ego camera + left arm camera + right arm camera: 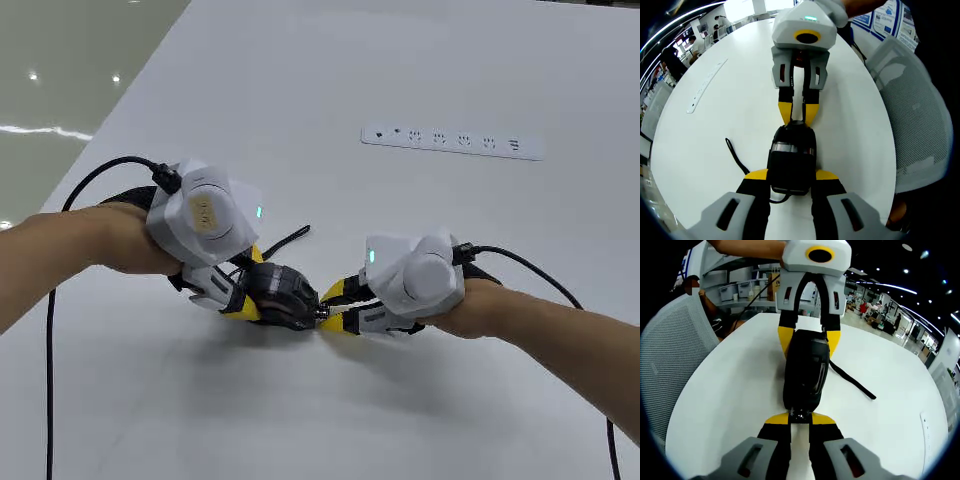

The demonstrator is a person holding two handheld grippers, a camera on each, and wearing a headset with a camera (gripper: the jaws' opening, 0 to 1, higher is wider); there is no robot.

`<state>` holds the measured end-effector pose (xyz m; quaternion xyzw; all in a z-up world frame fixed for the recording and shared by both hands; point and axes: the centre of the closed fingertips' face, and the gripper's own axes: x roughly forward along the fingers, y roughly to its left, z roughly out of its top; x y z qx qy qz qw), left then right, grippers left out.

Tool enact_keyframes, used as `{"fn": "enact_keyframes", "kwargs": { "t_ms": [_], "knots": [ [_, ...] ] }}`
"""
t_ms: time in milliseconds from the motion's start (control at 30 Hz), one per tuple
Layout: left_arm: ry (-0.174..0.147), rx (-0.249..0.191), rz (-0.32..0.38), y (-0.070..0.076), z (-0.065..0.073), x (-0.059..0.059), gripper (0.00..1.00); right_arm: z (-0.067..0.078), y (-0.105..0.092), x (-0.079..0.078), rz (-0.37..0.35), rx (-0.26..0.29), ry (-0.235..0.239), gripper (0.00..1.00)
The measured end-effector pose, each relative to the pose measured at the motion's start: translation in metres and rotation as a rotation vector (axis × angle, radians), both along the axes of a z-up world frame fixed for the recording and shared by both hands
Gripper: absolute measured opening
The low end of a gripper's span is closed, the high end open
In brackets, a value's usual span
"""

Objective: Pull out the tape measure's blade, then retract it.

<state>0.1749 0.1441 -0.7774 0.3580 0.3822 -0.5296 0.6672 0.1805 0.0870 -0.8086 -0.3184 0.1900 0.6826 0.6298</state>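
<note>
A black tape measure [283, 295] lies low over the white table [330, 90], and my left gripper [250, 283] is shut on its case from the left. In the left gripper view the case [791, 160] sits between the yellow-tipped jaws of the left gripper [792, 175]. My right gripper [330, 307] meets it from the right, shut on the blade's hook at the case mouth. The right gripper view shows the right gripper [800, 418] pinching the hook [800, 415] right against the tape measure [805, 370]. Hardly any blade is drawn out. The black wrist strap [290, 238] trails on the table.
A white power strip [452, 140] lies at the far right of the table. Black cables [50, 330] run back from both grippers along the arms. A grey mesh chair [910, 110] stands beside the table edge. The floor [60, 90] drops off at the left.
</note>
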Motion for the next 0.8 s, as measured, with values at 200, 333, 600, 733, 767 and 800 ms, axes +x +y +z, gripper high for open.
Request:
{"fn": "enact_keyframes", "kwargs": {
  "t_ms": [200, 333, 600, 733, 767, 800],
  "knots": [
    [-0.003, -0.004, 0.006, 0.0006, -0.0003, 0.0003, 0.26, 0.0015, -0.0006, 0.0001, 0.005, -0.003, -0.006, 0.11],
    [-0.006, -0.002, 0.007, -0.0005, -0.0003, -0.0005, 0.26, 0.0014, -0.0023, -0.0001, 0.008, -0.008, -0.008, 0.11],
    [-0.01, -0.004, 0.006, -0.0023, 0.0009, -0.002, 0.26, 0.002, -0.0059, 0.0006, 0.017, -0.013, -0.018, 0.11],
    [-0.013, -0.007, 0.01, -0.0009, 0.0011, -0.0025, 0.26, 0.0037, -0.0059, 0.0001, 0.02, -0.014, -0.021, 0.12],
    [-0.014, -0.007, 0.011, -0.0007, 0.0011, -0.0026, 0.26, 0.0035, -0.0059, 0.0005, 0.02, -0.014, -0.022, 0.12],
    [-0.014, -0.008, 0.012, -0.0003, 0.0009, -0.0022, 0.26, 0.0035, -0.0061, 0.0006, 0.022, -0.015, -0.023, 0.12]
  ]
}}
